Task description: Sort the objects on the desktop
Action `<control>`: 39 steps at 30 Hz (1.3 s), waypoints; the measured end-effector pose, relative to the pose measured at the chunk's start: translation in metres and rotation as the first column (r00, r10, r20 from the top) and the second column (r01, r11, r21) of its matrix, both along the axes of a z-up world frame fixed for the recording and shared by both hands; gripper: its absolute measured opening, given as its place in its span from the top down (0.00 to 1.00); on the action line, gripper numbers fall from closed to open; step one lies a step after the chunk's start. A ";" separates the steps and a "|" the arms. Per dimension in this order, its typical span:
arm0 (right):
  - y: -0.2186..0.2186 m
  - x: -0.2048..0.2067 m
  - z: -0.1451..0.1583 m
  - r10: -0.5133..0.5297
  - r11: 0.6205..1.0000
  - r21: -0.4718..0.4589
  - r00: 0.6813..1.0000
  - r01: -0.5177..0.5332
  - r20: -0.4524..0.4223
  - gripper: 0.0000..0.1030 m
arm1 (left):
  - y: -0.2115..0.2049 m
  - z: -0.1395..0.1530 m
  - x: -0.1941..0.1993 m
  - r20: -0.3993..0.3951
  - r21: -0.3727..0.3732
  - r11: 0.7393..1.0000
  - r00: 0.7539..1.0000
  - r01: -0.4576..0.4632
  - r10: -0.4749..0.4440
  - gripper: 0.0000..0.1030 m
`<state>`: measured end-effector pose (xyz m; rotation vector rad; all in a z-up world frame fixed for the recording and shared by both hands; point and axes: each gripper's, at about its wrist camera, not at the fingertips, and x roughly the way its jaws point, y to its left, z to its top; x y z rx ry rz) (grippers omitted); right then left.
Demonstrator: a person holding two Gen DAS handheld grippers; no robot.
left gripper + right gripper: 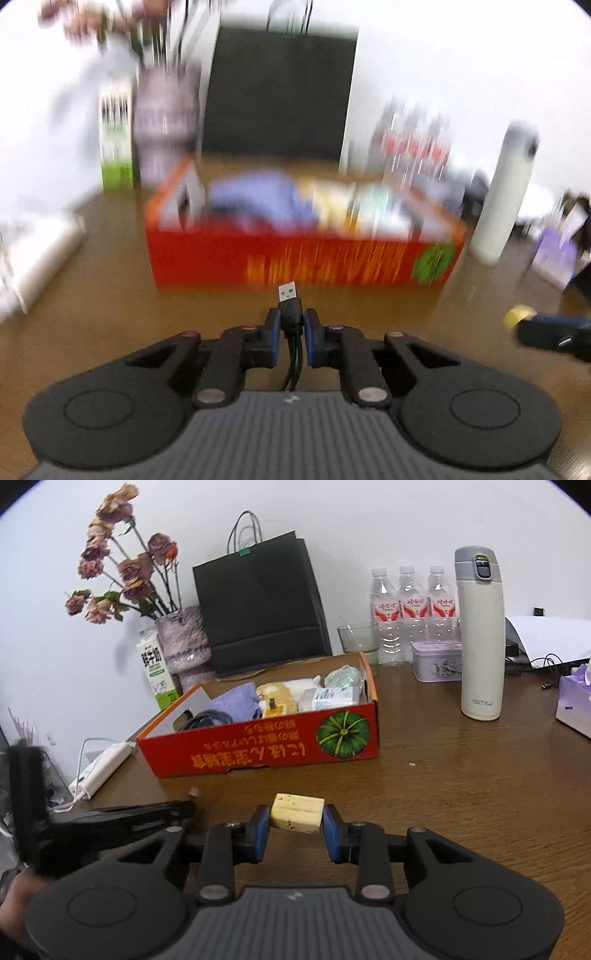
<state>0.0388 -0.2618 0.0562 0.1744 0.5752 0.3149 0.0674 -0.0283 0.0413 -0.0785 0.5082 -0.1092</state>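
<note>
My left gripper (291, 322) is shut on a black USB cable (289, 300), whose silver plug sticks out past the pads toward the red cardboard box (295, 258); the rest of that view is blurred. My right gripper (296, 818) is shut on a pale yellow block (297, 811) just above the wooden desk (461, 794), in front of the red box (258, 751). The box holds a purple cloth, a coiled black cable, a yellow plush item and small packets. In the right wrist view the left gripper (188, 806) shows at the left, level with the right one.
Behind the box stand a black paper bag (258, 602), a vase of dried flowers (184, 642) and a milk carton (155, 668). To the right are three water bottles (410, 609), a tin (437, 661), a white thermos (480, 635) and a tissue box (576, 705). A white power strip (99, 768) lies left.
</note>
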 end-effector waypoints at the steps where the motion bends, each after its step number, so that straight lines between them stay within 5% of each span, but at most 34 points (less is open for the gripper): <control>1: -0.001 0.002 0.007 0.008 1.000 0.009 1.000 -0.008 0.017 0.71 | 0.003 0.019 -0.003 0.051 -0.005 1.000 0.999 0.002 -0.001 0.93; 7: 0.002 0.053 0.063 0.025 1.000 -0.002 0.990 -0.025 0.135 0.71 | 0.032 0.116 0.036 0.224 -0.027 1.000 0.975 -0.012 0.018 0.94; 12: 0.005 0.137 0.092 0.013 1.000 -0.006 0.992 -0.012 0.129 0.71 | 0.053 0.159 0.114 0.179 -0.074 0.997 0.984 0.002 0.011 0.94; 17: 0.024 0.229 0.075 0.022 0.998 -0.061 1.000 -0.023 -0.015 0.71 | 0.046 0.113 0.224 -0.018 0.059 0.996 0.998 -0.060 0.061 0.94; 23: 0.049 0.295 0.029 0.043 0.993 -0.100 0.985 -0.060 -0.169 0.71 | 0.035 0.034 0.292 -0.237 0.182 0.983 0.970 -0.011 0.055 0.99; 26: 0.060 0.318 0.009 0.035 0.988 -0.140 0.970 -0.070 -0.240 0.70 | 0.033 0.021 0.302 -0.292 0.189 0.982 0.954 -0.016 0.072 0.91; 27: 0.061 0.324 0.005 0.019 0.987 -0.146 0.964 -0.060 -0.265 0.70 | 0.034 0.025 0.300 -0.280 0.174 0.985 0.958 -0.011 0.060 0.77; 28: 0.060 0.325 0.004 0.009 0.988 -0.147 0.963 -0.050 -0.269 0.70 | 0.036 0.029 0.297 -0.263 0.156 0.988 0.964 -0.003 0.044 0.46; 30: 0.056 0.324 0.009 -0.003 0.992 -0.126 0.967 -0.030 -0.256 0.65 | 0.038 0.041 0.288 -0.211 0.146 0.989 0.976 -0.015 0.046 0.19; 32: 0.049 0.319 0.021 -0.005 0.996 -0.089 0.972 -0.017 -0.235 0.53 | 0.038 0.054 0.282 -0.188 0.170 0.985 0.981 -0.012 0.045 0.19; 37: 0.038 0.299 0.051 -0.018 0.996 -0.091 0.983 0.001 -0.183 0.49 | 0.034 0.072 0.258 -0.217 0.182 0.983 0.973 -0.037 0.077 0.17; 39: 0.036 0.289 0.055 0.000 0.995 -0.095 0.988 -0.015 -0.154 0.36 | 0.036 0.074 0.251 -0.226 0.177 0.983 0.970 -0.047 0.087 0.12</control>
